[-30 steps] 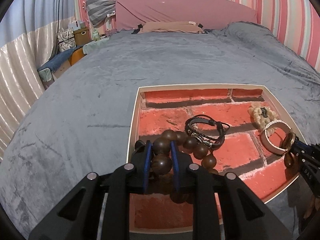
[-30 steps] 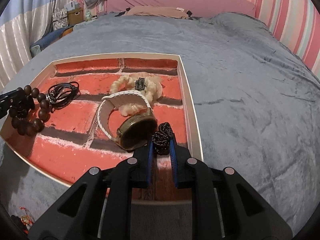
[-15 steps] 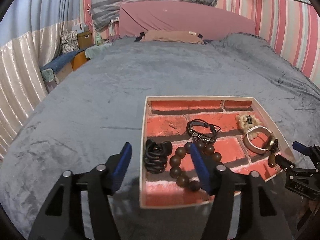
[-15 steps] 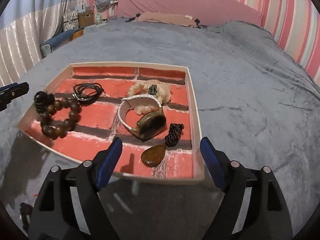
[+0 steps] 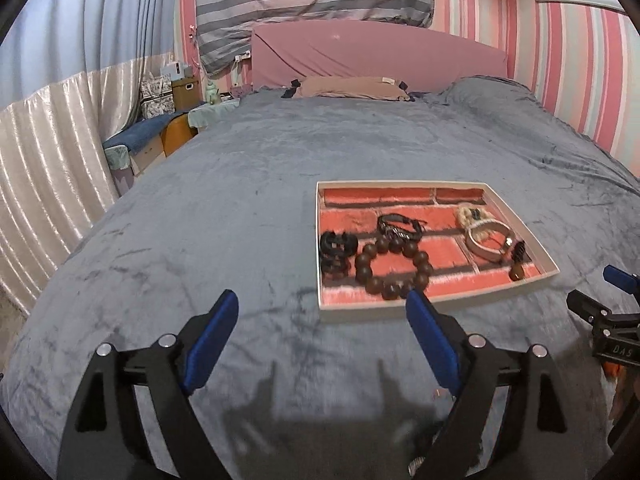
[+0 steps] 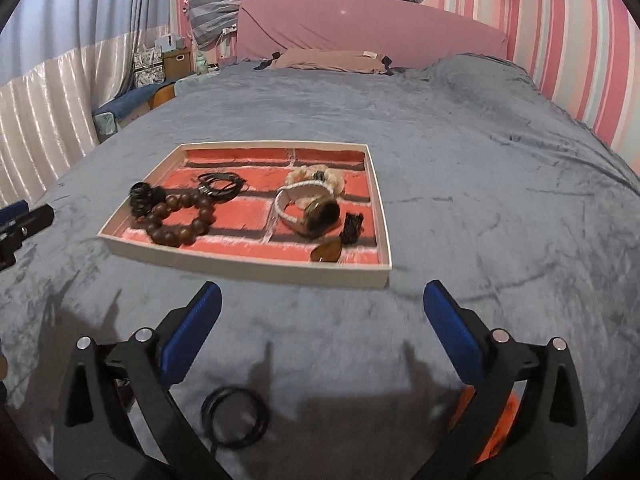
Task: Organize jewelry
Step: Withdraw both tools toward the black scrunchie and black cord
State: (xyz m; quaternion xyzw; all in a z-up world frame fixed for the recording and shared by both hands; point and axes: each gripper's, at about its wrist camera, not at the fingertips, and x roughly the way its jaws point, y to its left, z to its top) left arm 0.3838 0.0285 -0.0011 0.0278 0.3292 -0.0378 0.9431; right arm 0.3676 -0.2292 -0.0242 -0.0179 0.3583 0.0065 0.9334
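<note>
A grey plush bed (image 6: 460,152) carries a cream-rimmed tray (image 6: 248,266) near its middle, a black ring (image 6: 235,416) in front, and a tan pillow (image 6: 328,60) at the head.

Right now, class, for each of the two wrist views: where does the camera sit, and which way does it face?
Left wrist: behind the open left claw, above the grey bed cover, facing the brick-patterned shallow tray ahead-right; right claw at the edge.
Right wrist: behind the open right claw, facing the tray ahead-left; thin black ring nearby.
Shared: tray, brown wooden bead bracelet.
</note>
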